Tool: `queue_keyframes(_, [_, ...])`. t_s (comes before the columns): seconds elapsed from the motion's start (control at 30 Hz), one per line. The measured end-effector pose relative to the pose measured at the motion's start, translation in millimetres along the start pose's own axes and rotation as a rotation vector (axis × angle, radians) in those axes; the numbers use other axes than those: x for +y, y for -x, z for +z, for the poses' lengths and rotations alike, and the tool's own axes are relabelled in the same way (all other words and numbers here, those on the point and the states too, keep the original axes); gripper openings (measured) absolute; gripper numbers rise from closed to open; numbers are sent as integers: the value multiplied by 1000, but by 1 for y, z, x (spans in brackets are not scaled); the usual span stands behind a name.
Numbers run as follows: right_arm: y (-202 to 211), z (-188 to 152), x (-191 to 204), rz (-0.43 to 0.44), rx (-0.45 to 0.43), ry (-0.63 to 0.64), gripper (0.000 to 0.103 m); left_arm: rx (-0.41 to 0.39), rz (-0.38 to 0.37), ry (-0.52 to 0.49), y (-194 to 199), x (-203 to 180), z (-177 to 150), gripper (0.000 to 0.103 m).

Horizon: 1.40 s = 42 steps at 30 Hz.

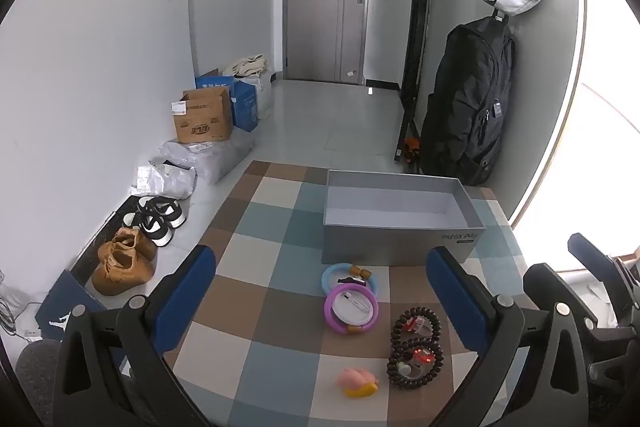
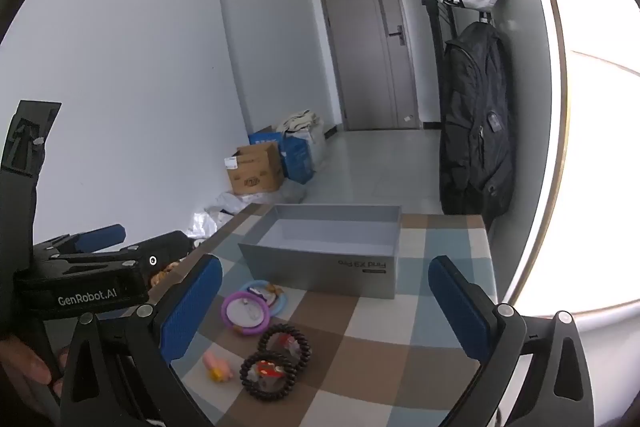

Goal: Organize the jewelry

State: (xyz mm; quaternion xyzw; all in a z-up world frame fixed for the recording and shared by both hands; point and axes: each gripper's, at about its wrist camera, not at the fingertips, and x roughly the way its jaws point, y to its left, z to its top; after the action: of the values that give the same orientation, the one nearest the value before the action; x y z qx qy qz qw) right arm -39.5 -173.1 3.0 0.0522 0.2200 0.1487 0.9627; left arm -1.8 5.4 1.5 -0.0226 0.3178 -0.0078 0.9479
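Both claws, left gripper (image 1: 320, 291) and right gripper (image 2: 324, 301), gape empty. Bead bracelets (image 1: 416, 347), lower right of frame: light, probably slippery; pinch across one strand.

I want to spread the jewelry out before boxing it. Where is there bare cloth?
Free: the checkered cloth left of the grey box and purple ring. Crowded: the strip from the box front past the blue ring to the beaded bracelets and pink toy.

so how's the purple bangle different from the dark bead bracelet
The purple bangle is one smooth solid ring with a white disc inside; the dark bead bracelet is strung from small brown beads and twisted into two loops. The bangle lies nearer the grey box. Both rest flat on the checked cloth, ungripped.
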Motion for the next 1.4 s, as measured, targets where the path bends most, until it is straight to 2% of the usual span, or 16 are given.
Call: queue_keyframes(1.4, [0,-2,0,2,7,-1,103,-16,5,-16,3,-3,-3,102])
